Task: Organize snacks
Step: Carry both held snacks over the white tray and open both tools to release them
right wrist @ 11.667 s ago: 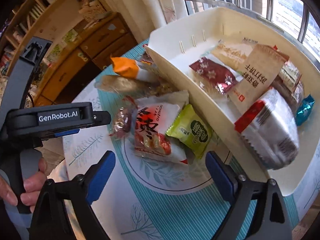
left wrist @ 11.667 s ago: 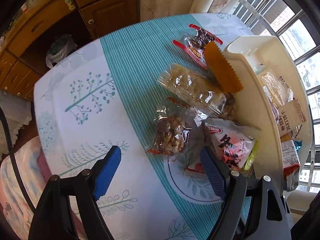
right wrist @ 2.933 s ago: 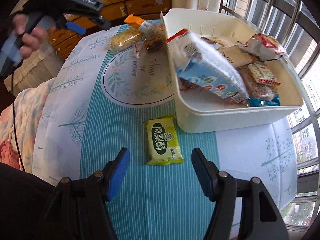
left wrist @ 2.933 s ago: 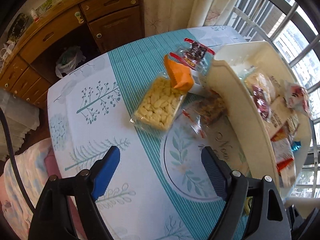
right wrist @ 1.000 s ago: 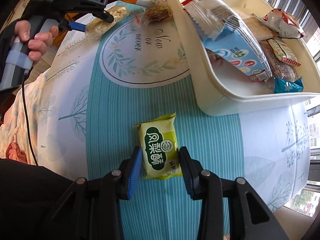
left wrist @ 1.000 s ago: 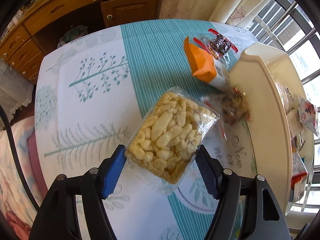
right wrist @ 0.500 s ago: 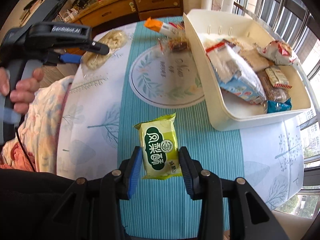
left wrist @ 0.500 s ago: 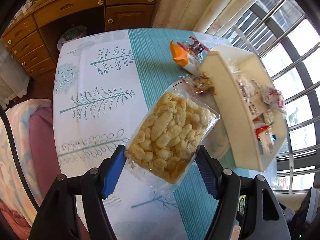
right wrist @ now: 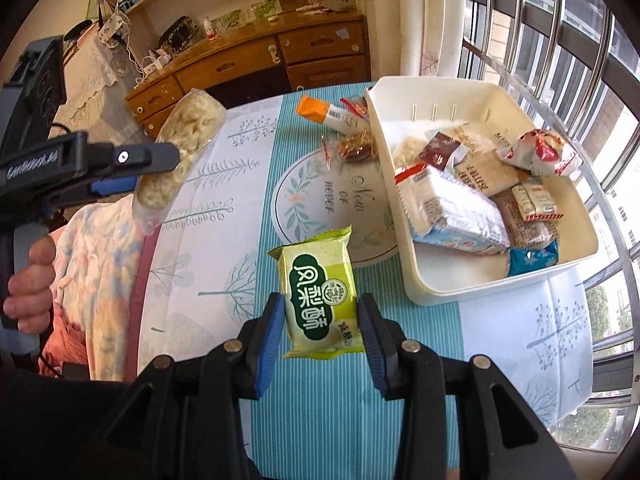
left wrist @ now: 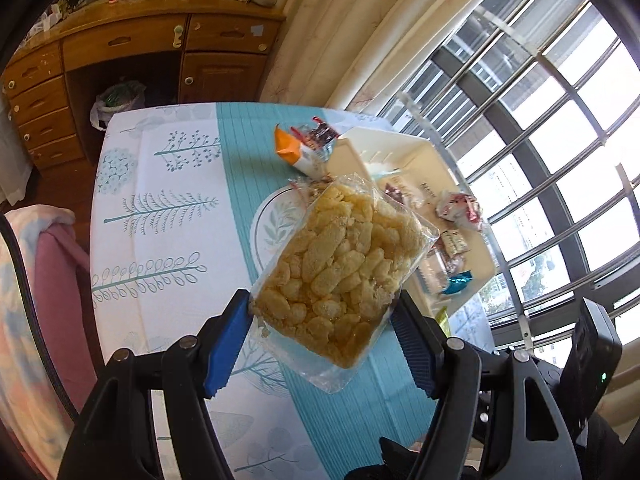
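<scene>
My left gripper [left wrist: 322, 320] is shut on a clear bag of pale puffed snacks [left wrist: 340, 264] and holds it high above the table; the bag also shows in the right wrist view [right wrist: 176, 160]. My right gripper [right wrist: 322, 328] is shut on a green snack packet [right wrist: 320, 300], lifted above the table in front of the white bin. The white bin [right wrist: 424, 276] holds several snack packs and also shows in the left wrist view [left wrist: 348, 152]. An orange-and-white packet [right wrist: 328, 114] and two clear-wrapped snacks [right wrist: 354, 148] lie on the table by the bin's far left corner.
The table has a teal striped and white leaf-print cloth [right wrist: 224, 216]. A wooden cabinet [right wrist: 260, 60] stands beyond it. Barred windows [right wrist: 560, 40] are on the right. A pink and floral fabric [right wrist: 92, 248] lies at the table's left edge.
Both grippers have risen higher above the table with their snacks. The left one has swung its bag toward the bin side.
</scene>
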Available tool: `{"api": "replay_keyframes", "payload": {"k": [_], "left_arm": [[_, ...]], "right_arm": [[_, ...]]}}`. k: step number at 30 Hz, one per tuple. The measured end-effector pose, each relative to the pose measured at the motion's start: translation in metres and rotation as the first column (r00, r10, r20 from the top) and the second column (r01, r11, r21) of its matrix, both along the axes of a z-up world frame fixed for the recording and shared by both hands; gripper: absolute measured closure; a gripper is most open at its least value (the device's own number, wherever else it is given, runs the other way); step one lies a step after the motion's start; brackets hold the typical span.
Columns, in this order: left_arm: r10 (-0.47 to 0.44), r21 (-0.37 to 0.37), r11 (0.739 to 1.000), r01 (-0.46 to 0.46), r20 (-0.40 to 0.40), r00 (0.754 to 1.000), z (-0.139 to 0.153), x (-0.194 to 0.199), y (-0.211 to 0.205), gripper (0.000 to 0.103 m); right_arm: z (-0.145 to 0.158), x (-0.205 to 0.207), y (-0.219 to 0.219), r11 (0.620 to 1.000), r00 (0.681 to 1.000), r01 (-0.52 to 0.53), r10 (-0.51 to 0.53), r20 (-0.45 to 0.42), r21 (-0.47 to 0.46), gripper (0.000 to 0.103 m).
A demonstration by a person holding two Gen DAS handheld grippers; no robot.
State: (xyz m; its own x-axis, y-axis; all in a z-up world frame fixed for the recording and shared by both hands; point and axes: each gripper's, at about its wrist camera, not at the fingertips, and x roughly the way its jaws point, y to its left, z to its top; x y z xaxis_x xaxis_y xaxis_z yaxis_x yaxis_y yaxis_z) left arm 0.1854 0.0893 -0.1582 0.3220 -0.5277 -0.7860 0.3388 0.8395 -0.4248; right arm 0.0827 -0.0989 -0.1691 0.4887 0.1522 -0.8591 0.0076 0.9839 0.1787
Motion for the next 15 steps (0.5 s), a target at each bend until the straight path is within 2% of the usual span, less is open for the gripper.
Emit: {"api": "replay_keyframes", "payload": {"k": [6, 15], "left_arm": [[0.011, -0.039, 0.999, -0.010, 0.015, 1.000, 0.015, -0.015, -0.016, 0.034], [0.014, -0.050, 0.999, -0.013, 0.036, 0.999, 0.031, -0.024, -0.069, 0.034]], "right_arm": [[0.013, 0.003, -0.028, 0.999, 0.999, 0.014, -0.016, 0.030, 0.045, 0.065], [0.024, 0.007, -0.081, 0.997, 0.998, 0.020, -0.025, 0.064, 0.070, 0.065]]}}
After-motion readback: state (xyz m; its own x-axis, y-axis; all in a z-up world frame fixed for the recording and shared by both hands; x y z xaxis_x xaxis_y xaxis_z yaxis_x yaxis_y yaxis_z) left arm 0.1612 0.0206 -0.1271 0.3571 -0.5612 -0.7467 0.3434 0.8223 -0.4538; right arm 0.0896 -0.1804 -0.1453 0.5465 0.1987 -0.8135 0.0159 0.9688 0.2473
